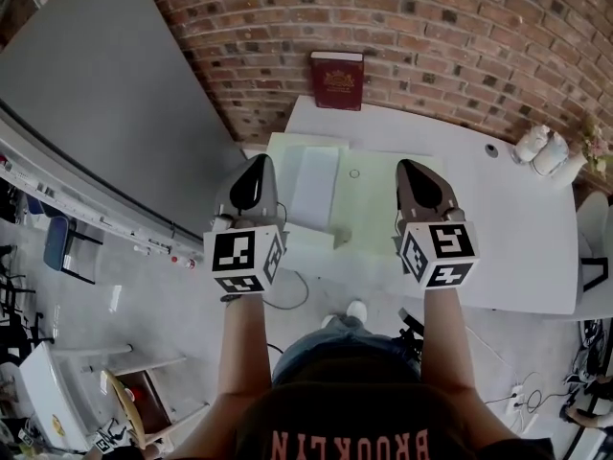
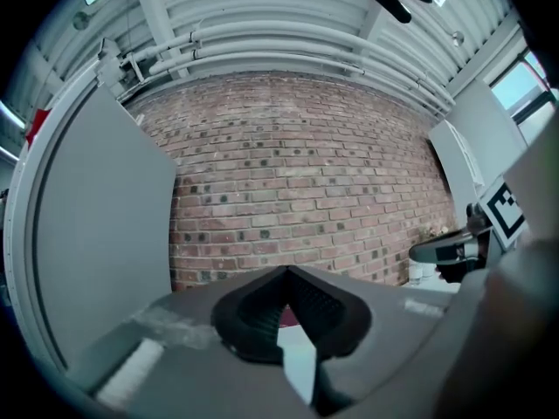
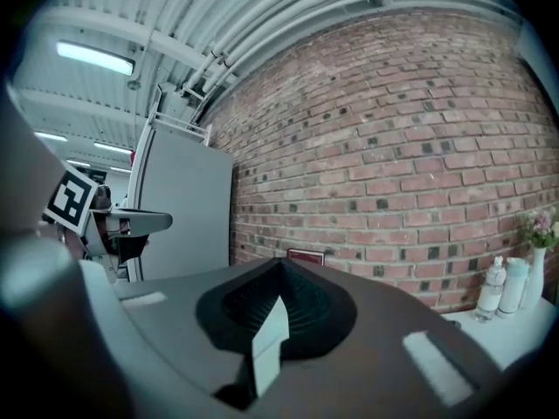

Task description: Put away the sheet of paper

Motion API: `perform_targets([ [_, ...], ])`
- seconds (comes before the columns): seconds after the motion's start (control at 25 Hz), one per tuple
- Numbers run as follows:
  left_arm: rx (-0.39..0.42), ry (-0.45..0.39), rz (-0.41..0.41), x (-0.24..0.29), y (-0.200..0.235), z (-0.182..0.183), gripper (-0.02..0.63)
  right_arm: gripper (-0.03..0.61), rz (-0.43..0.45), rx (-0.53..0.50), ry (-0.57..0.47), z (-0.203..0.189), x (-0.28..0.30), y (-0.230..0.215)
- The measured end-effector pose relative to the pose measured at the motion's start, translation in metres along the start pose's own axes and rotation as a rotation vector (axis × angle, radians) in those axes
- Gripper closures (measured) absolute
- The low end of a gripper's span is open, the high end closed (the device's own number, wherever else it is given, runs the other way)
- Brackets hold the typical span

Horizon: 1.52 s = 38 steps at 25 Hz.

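A pale yellow-green sheet of paper [image 1: 369, 204] hangs between my two grippers above the white table [image 1: 508, 247]. My left gripper [image 1: 259, 161] is shut on its left side; in the left gripper view a pale strip of the sheet of paper [image 2: 299, 360] sticks out from the closed jaws [image 2: 286, 273]. My right gripper [image 1: 406, 165] is shut on the right side, and the sheet of paper [image 3: 269, 343] shows edge-on in its closed jaws [image 3: 281, 264]. Both grippers point level at the brick wall. How the sheet's far edge lies I cannot tell.
A pale folder [image 1: 287, 151] with a white sheet [image 1: 314, 185] lies on the table under the left gripper. A dark red book [image 1: 336, 80] leans on the brick wall. White bottles [image 1: 541, 149] and a flower vase stand at the right. A grey panel [image 1: 105, 94] rises at the left.
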State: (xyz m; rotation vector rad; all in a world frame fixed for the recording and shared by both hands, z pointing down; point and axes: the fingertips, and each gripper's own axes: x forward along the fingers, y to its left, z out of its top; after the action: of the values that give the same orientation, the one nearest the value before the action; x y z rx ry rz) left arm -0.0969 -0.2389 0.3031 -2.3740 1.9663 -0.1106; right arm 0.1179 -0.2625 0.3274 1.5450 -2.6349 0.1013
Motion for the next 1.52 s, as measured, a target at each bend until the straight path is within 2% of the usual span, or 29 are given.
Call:
perform_targets([
  [0.28, 0.025, -0.063, -0.020, 0.001, 0.004, 0.039, 0.614, 0.577, -0.051, -0.072, -0.094, 0.057, -0.017, 0.002],
  [0.48, 0.056, -0.132, -0.040, 0.000, 0.000, 0.079, 0.614, 0.577, -0.072, -0.130, -0.189, 0.101, -0.032, 0.000],
  [0.68, 0.061, -0.190, -0.036, -0.003, 0.000, 0.107, 0.614, 0.577, -0.085, -0.181, -0.245, 0.128, -0.038, 0.001],
  [1.0, 0.057, -0.213, -0.051, 0.005, 0.000, 0.117, 0.614, 0.577, -0.096, -0.212, -0.256, 0.141, -0.035, 0.003],
  [1.52, 0.053, -0.200, -0.053, 0.016, 0.003, 0.112, 0.614, 0.577, -0.099, -0.192, -0.259, 0.143, -0.028, -0.005],
])
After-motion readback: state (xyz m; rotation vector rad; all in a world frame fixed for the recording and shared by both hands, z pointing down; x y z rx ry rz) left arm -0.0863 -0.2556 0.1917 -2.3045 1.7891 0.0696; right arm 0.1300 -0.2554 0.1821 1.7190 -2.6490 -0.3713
